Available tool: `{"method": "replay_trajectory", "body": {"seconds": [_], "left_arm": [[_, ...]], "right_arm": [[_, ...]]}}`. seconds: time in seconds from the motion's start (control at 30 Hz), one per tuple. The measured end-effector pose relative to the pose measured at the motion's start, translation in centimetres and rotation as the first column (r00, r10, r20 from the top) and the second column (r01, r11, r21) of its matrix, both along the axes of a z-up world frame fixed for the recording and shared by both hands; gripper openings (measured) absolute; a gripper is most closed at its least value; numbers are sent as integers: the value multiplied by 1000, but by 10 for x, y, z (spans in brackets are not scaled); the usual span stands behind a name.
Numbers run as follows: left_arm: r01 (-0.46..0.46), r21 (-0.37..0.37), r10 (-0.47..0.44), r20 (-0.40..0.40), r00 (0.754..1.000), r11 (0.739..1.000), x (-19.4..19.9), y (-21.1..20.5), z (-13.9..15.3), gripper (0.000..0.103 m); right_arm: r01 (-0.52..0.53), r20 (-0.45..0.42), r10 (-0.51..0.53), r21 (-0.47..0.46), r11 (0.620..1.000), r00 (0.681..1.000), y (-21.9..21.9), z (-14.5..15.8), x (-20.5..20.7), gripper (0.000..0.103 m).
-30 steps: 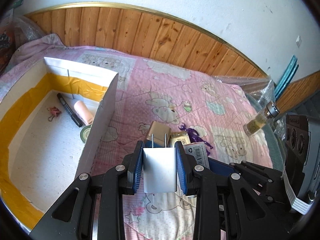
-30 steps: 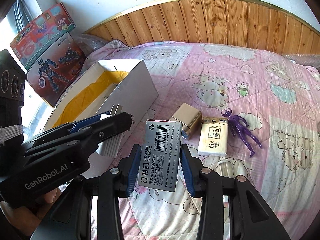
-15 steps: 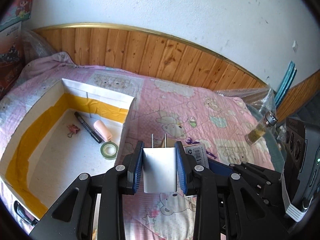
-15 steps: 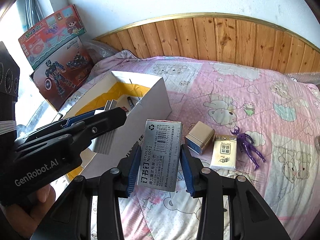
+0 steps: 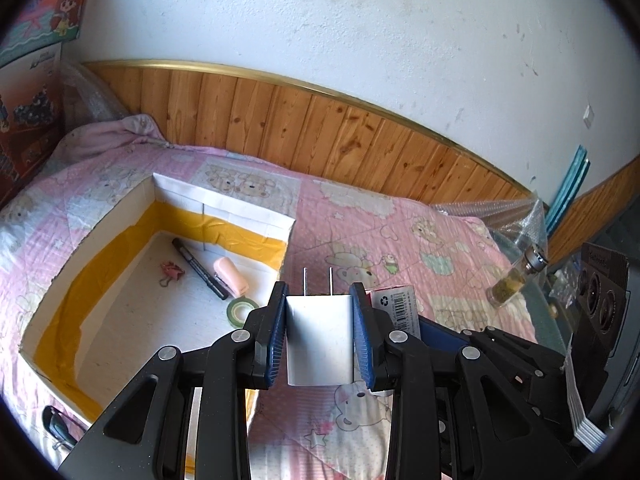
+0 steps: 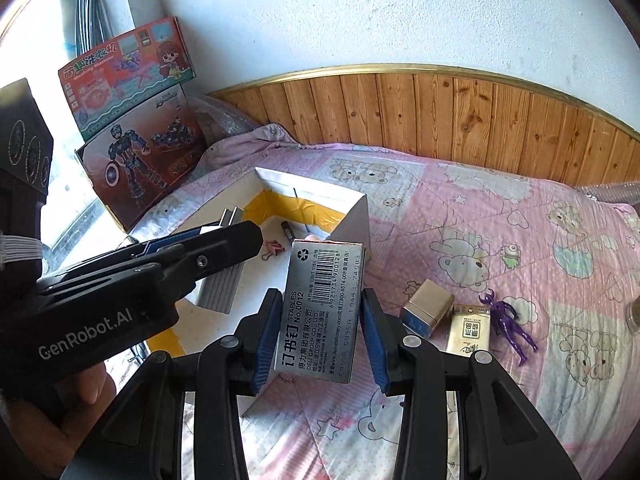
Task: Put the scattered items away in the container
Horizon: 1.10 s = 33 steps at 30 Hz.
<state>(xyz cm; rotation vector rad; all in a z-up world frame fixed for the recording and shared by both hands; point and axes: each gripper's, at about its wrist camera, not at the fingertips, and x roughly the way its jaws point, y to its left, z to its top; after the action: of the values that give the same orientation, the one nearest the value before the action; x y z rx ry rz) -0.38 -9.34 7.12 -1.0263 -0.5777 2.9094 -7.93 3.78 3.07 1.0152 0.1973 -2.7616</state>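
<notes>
Both tools are holding things. Left tool [image 5: 319,300] is squeezing a white plug [image 5: 319,340], with its two pins pointing up. Right tool [image 6: 322,320] is squeezing a silver staples pack [image 6: 322,310] from both sides.

The step seems to be carrying these two things to the box [image 5: 224,202] on the pink bed [image 5: 400,232]. A pen [image 5: 198,268], a pink clip [image 5: 171,272], a pink stapler [image 5: 233,282] and a green tape roll [image 5: 241,309] are already lying inside it. A gold cube [image 6: 428,312], a tissue pack [image 6: 469,330] and a purple toy [image 6: 508,326] are lying on the bed, well apart from the box, so much is left to tidy.

Next, each tool probably needs to be moving over the box's open top, going low, and then letting go so nothing bounces out.

Compared with one second ago, both tools are sitting higher and closer over the box. More of the box floor is showing now, and the tape roll is in plain sight. Both grips are looking the same as before.
</notes>
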Motion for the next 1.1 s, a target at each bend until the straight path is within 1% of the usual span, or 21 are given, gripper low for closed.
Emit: {"method": "replay_trajectory", "body": {"seconds": [0.23,0.77,1.1], "left_arm": [[-23,16,23,-3,1000,1000,4,-24,-2,31],[-65,77,65,1,998,995,1,-74,-11,31],[-110,143,105,40,994,984,-2,-114,-26,31]], "right_arm": [[-23,-30,24,26,999,999,-18,0,-1,41],[-49,-12,50,26,998,999,-42,-15,-20,41],[-71,-14,71,24,997,997,-61,-21,-31,41]]}}
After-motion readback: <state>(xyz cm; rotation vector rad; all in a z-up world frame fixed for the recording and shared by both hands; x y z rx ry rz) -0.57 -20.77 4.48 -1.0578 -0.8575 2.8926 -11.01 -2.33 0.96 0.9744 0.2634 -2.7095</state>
